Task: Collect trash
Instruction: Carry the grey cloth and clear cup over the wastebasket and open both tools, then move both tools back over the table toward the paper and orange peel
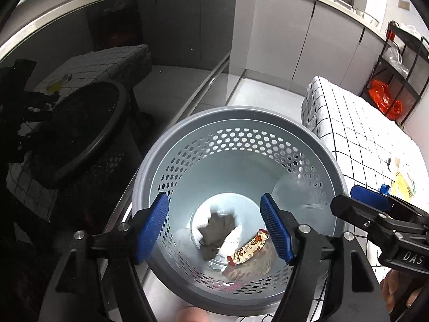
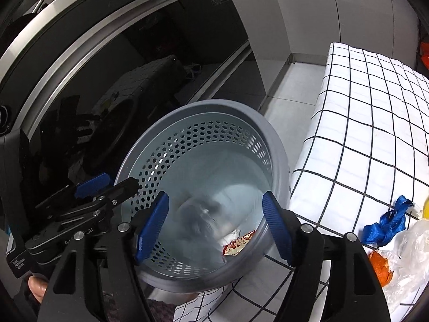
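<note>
We hold both grippers over the grey bin (image 1: 241,166), and each stands well open with nothing between its pads: the left gripper (image 1: 214,228) and the right gripper (image 2: 214,225) frame the bin's mouth. A crumpled grey scrap (image 1: 217,230) and a snack wrapper (image 1: 249,249) lie at the bottom, below the fingers. We judge the drop done; next we should lift clear of the rim, then turn toward the orange peel (image 2: 380,268) right of our right fingers.
</note>
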`<state>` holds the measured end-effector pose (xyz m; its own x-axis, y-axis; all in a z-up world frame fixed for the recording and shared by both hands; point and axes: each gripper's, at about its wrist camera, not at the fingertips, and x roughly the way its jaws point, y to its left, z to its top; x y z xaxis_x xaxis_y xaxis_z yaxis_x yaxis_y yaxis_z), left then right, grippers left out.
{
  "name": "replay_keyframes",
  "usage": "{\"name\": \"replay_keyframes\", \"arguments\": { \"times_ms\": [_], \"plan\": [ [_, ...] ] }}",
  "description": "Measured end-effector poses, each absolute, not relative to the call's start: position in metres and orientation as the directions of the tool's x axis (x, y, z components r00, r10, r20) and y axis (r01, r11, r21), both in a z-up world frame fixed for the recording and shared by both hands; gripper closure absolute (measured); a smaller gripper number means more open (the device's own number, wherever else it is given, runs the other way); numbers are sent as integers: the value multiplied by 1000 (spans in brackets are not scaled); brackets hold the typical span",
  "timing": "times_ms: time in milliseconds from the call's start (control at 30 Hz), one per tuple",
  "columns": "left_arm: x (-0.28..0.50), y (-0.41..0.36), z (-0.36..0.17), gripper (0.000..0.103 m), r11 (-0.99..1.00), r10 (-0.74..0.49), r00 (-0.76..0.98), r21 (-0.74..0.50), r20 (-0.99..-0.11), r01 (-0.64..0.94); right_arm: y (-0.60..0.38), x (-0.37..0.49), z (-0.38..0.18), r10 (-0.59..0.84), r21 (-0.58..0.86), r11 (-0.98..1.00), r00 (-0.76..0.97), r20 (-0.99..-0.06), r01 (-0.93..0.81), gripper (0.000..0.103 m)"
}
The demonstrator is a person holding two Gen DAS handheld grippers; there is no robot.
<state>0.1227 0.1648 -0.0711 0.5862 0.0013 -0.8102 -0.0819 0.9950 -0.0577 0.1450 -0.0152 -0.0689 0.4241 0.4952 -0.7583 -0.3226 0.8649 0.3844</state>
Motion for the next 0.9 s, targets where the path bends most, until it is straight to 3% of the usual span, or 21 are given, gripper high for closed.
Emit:
{"name": "replay_keyframes", "arguments": {
  "times_ms": [900],
  "plan": [
    [105, 137, -47, 31, 997, -56, 653, -81, -755, -7, -67, 109, -42, 441, 364, 897, 537, -719, -250, 34]
  ]
}}
